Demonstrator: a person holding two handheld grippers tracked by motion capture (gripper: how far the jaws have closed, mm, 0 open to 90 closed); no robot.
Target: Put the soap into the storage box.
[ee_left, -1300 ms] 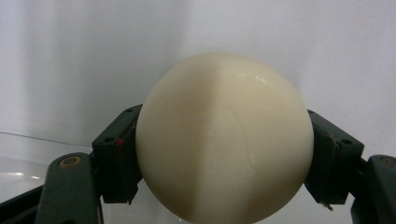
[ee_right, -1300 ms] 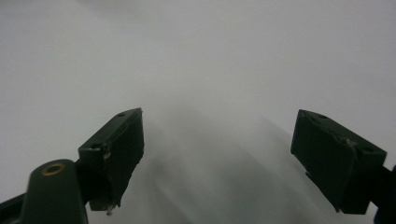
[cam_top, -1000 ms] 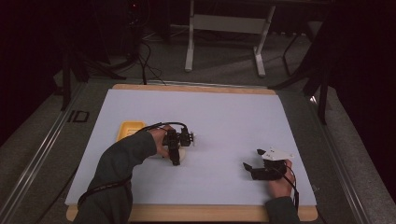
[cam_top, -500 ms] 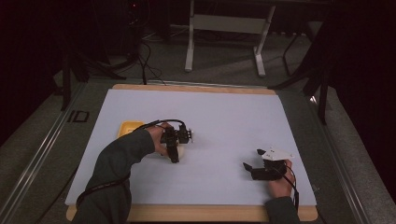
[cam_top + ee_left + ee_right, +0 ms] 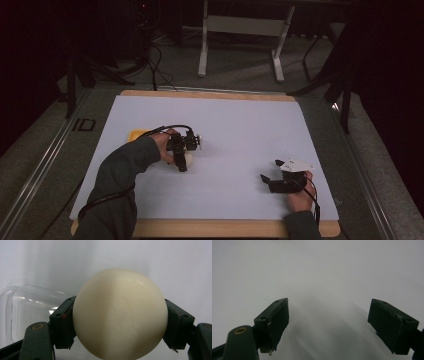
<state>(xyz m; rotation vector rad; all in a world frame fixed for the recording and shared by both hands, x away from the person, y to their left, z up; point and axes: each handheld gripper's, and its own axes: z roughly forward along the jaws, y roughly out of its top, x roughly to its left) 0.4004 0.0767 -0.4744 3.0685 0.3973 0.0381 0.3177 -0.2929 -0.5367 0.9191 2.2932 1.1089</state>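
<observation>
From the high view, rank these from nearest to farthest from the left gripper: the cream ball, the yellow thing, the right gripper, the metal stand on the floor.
1. Cream ball: clamped in the left gripper.
2. Yellow thing: just to its left, on the white mat.
3. Right gripper: across the mat, near the front right.
4. Metal stand: on the floor beyond the table.

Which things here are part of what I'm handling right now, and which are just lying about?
In the job:
- cream ball, clamped in the left tongs
- clear container, just behind the ball
- yellow item by the left hand, possibly its lid; hard to tell

Lying about:
- right tongs, open, holding nothing
- white mat
- metal stand on the floor beyond the table
</observation>
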